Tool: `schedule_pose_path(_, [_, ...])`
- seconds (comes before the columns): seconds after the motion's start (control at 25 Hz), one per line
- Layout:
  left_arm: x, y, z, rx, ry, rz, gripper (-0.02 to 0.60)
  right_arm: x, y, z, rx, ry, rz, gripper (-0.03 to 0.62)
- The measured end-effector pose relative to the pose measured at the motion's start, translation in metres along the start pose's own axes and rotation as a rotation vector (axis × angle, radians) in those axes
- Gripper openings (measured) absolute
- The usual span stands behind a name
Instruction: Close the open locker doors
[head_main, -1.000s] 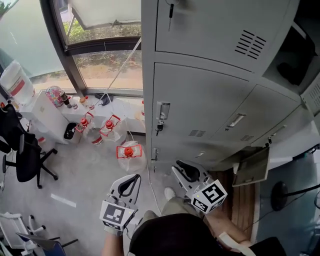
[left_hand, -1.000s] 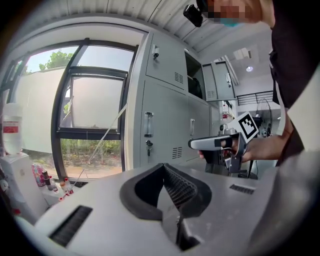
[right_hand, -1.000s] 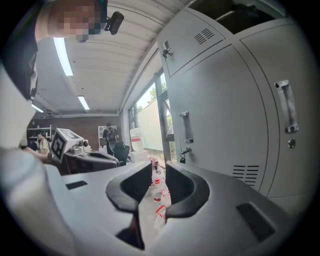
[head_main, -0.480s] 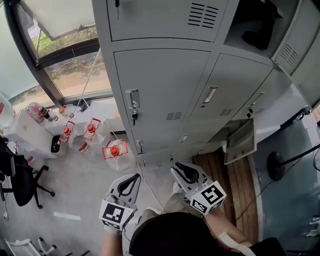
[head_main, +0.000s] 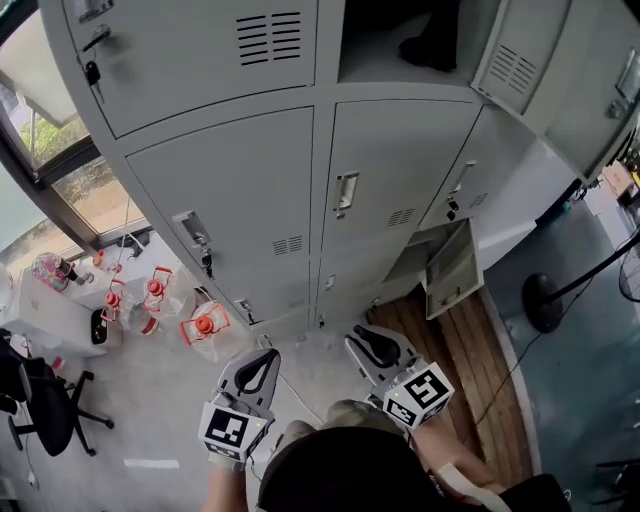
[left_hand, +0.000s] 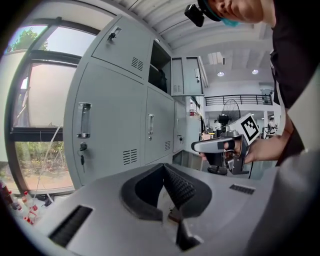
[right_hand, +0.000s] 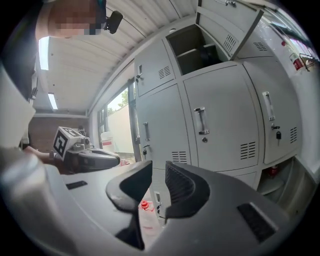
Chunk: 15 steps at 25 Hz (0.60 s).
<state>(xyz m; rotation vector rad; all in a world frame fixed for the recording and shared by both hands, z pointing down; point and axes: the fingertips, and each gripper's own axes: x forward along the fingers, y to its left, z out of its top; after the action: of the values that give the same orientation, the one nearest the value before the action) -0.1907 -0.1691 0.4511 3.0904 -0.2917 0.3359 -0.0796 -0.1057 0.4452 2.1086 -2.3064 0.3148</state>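
The left hand-held gripper (head_main: 270, 353) is clenched on nothing. The right hand-held gripper (head_main: 356, 337) is slightly released, with a narrow gap between its jaws and nothing in it. Both hang at 6 o'clock in the head view, apart from the grey lockers (head_main: 395, 160). One open upper door (head_main: 520, 55) juts out at 1 o'clock, and a low open door (head_main: 452, 272) at 3 o'clock.

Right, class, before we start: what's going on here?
A person stands facing a bank of grey lockers, holding a gripper in each hand. The left gripper and the right gripper hold nothing and touch nothing. Two doors stand open: an upper door and a bottom door.
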Motion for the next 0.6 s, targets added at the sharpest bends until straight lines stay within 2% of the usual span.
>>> schedule_pose_path(0.24, [0.059,-0.040,0.020,0.014,0.014,-0.070,0.008,-0.044,-0.062,0.009,0.019,-0.029,-0.079,0.092])
schedule_pose_path(0.6, [0.146,-0.107,0.030,0.050,0.040,-0.149,0.008,-0.117,-0.149,0.017,0.034,-0.053,-0.171,0.092])
